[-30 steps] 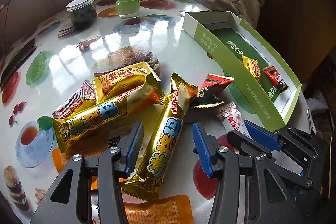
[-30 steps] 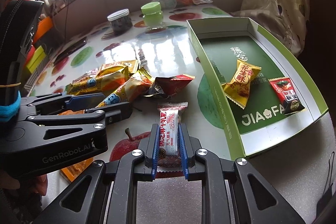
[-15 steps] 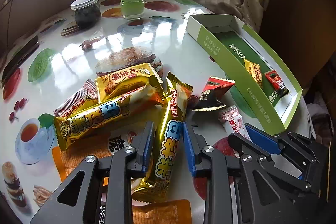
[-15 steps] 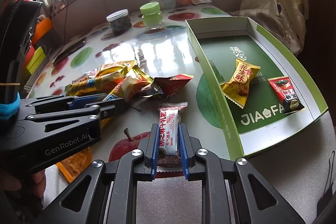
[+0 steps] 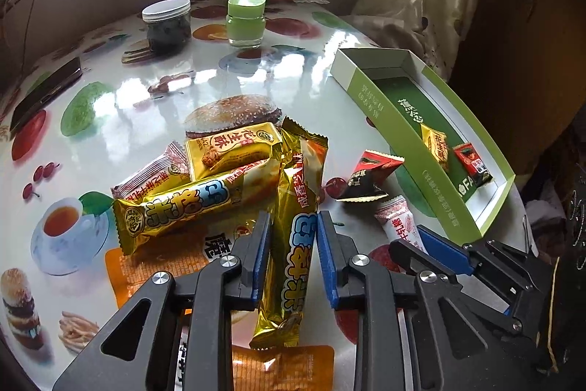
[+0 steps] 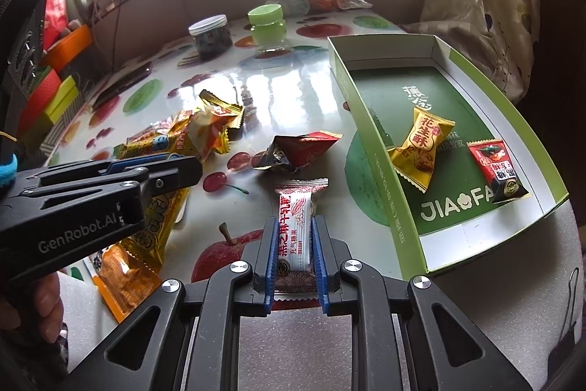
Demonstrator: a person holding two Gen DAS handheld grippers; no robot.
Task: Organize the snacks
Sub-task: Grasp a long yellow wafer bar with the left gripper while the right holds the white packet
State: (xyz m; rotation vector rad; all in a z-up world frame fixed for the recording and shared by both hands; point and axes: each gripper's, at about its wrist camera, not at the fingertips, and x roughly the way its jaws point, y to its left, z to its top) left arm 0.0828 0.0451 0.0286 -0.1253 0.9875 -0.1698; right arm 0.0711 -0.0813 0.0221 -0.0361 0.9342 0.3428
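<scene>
In the left wrist view, the left gripper (image 5: 292, 257) pinches a long gold snack bar (image 5: 293, 244) low in the middle. In the right wrist view, the right gripper (image 6: 292, 253) pinches a white candy pack (image 6: 296, 229) at the bottom middle. Both look grabbed, so next they likely lift into the green box (image 6: 377, 171) at right.

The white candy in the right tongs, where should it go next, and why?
Probably lift it and carry it right, over the wall of the green box. The right tongs are shut on the white candy, and two snacks already lie in that box, so it likely belongs there.
</scene>
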